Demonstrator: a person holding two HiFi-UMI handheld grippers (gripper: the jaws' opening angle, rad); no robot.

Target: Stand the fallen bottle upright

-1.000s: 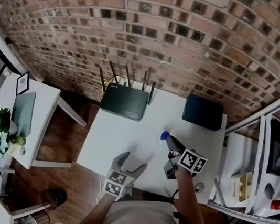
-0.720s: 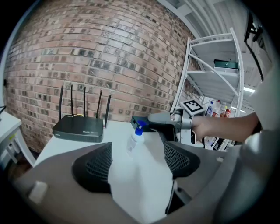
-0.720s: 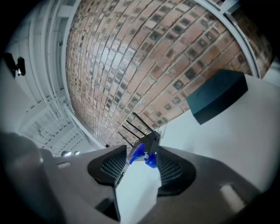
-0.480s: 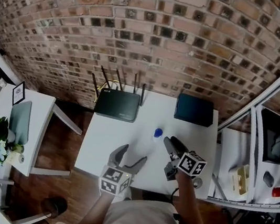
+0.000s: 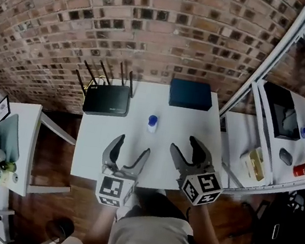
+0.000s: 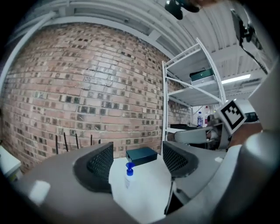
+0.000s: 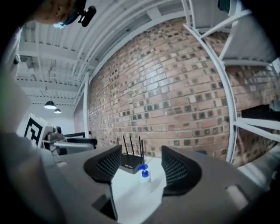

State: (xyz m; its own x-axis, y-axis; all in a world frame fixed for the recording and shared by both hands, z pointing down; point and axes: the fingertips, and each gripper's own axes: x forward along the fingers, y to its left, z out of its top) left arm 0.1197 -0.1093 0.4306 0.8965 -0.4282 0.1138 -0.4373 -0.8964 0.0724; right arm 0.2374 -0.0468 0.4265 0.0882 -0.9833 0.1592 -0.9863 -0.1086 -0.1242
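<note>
Both grippers had pulled back toward us and lifted off the bench (image 5: 89, 154) since the earlier frames. Back then the right gripper (image 5: 184, 144) was closed in right at the blue cap of the bottle (image 5: 152, 123), and the left gripper (image 5: 131, 147) hung low at the near edge. Now the right gripper was well apart from the bottle. Its jaws had just been opening and stood released, with nothing pressed between them; in its own view the bottle showed only far off, beyond the gap. The left gripper's jaws had just been closing somewhat, yet they remained apart and empty too, framing the distant bottle without touching it.

As for the task, we judged it essentially finished. The bottle stood upright on its base, cap up, alone on the white bench. It sat near the middle toward the back, between the router (image 5: 107, 99) on the left and the dark box (image 5: 190, 94) on the right, touching neither. It looked steady and showed no lean in any view. Nothing appeared left to do beyond keeping both grippers clear of it.
</note>
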